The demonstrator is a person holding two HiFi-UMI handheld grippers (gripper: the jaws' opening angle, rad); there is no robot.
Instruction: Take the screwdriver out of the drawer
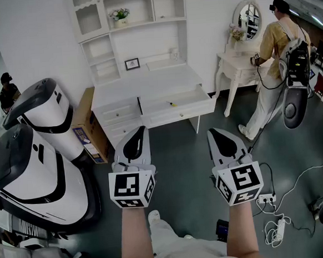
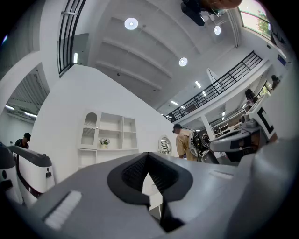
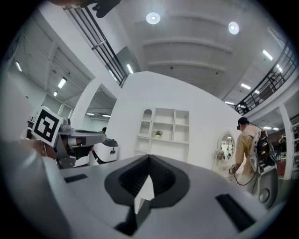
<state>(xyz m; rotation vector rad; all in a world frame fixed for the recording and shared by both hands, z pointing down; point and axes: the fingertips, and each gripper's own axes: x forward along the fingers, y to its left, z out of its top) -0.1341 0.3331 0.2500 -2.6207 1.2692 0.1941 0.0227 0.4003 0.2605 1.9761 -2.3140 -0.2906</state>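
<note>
A white desk (image 1: pixel 146 82) with a shelf unit stands ahead against the wall. Its right drawer (image 1: pixel 176 105) is pulled out, and a small yellow-handled screwdriver (image 1: pixel 172 103) lies inside. My left gripper (image 1: pixel 139 131) and right gripper (image 1: pixel 216 133) are held side by side in front of me, well short of the desk. Both are shut with nothing between the jaws. In the left gripper view the left gripper (image 2: pixel 148 156) points slightly upward toward the shelves (image 2: pixel 110 133). The right gripper (image 3: pixel 149 158) looks level at the same shelves (image 3: pixel 163 128).
Large white and black machines (image 1: pixel 36 158) and a cardboard box (image 1: pixel 86 126) stand at the left. A person (image 1: pixel 276 61) with a backpack works at a white dressing table (image 1: pixel 240 64) on the right. Cables and a power strip (image 1: pixel 267 201) lie on the dark floor.
</note>
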